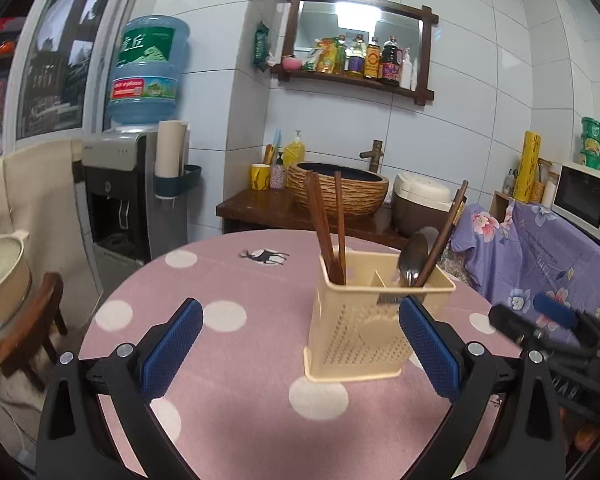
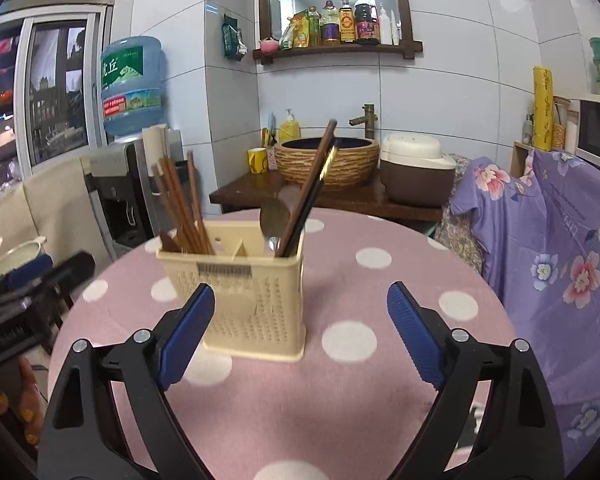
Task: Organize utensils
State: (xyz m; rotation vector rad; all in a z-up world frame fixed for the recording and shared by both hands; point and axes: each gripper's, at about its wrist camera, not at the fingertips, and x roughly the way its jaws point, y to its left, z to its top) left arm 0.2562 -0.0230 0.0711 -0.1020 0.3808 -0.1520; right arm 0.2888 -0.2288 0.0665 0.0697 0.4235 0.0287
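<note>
Utensils upright in a cream caddy, both grippers wide apart

Dispenser (image 1: 120, 184) with a blue water bottle (image 1: 148, 68) stands at far left, behind the round table (image 1: 228, 400) and its pink, white-dotted cloth. Over the near part of that cloth the left gripper (image 1: 300, 348) has its blue pads spread wide, nothing between them; its right pad overlaps the caddy's front corner in the left wrist view, and contact cannot be told. The cream perforated utensil caddy (image 1: 352, 336) stands upright on the table. Its left compartment holds wooden chopsticks (image 1: 324, 224); its right compartment holds a metal spoon (image 1: 414, 254), bowl up, and dark chopsticks (image 1: 444, 232) leaning right. Behind it a woven-look basin (image 1: 338, 190) sits on a wooden counter. Further right, the right gripper (image 2: 300, 332) is likewise spread wide and empty, the caddy just beyond its left pad. A purple floral cloth (image 2: 560, 248) drapes furniture at far right.
</note>
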